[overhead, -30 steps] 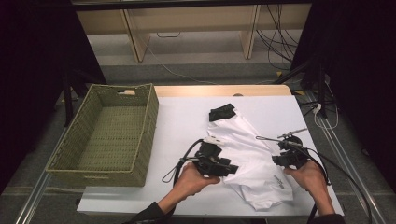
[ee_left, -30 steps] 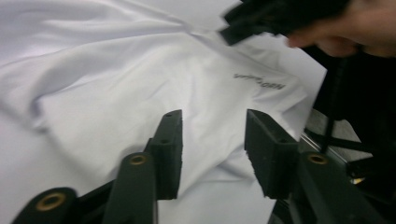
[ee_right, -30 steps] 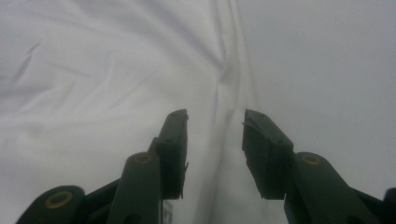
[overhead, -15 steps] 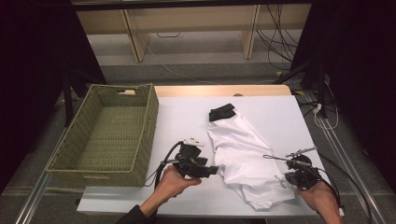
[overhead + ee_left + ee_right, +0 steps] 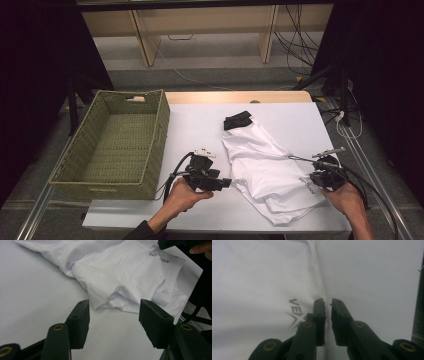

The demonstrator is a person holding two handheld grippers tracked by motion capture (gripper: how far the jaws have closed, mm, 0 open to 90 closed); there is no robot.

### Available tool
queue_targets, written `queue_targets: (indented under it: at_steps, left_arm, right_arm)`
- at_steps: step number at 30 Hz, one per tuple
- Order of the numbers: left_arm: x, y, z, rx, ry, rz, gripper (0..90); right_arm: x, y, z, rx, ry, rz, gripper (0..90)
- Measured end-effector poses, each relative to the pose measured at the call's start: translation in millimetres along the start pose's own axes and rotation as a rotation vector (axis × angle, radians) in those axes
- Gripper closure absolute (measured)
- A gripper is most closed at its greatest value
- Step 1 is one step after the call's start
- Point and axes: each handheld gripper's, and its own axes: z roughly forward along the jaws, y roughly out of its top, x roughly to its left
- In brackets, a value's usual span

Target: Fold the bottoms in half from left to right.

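1 white shirt [image 5: 267, 172] lay crumpled on the bench [image 5: 200, 125] between the 2 tongs. The left tongs [image 5: 113, 315] stood spread, empty, just short of its near hem, bare bench around them. The right tongs [image 5: 327, 302], nearly together and just reopening slightly, pinched its printed edge near the bench's edge. 1 wicker basket [image 5: 117, 145] sat beyond the left tongs.

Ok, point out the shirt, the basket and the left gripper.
shirt [image 5: 265, 165], high view, middle of the white cloth.
basket [image 5: 161, 127], high view, right wall.
left gripper [image 5: 113, 315], left gripper view, midway between its fingertips.
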Motion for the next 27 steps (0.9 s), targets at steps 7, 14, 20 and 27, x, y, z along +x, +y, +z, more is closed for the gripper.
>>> queue_targets:
  at_steps: [7,14,20,27]
  left_arm:
    - [3.2,-5.0,-8.2,-0.019,0.003,-0.004,33.7]
    - [6.6,-10.7,-12.0,-0.007,0.020,0.001,32.2]
    - [10.3,-15.1,-16.4,-0.004,0.025,-0.006,32.6]
    - [14.9,-19.4,-20.6,-0.013,0.034,-0.021,32.5]
  right_arm:
    - [3.1,-22.5,-21.9,0.002,0.024,0.087,70.1]
    - [3.8,-37.5,-13.8,0.098,0.013,0.109,82.6]
    - [-6.8,-34.4,-17.0,0.064,-0.021,0.098,90.0]
    - [-7.9,-26.7,-16.6,0.011,-0.038,0.090,73.3]
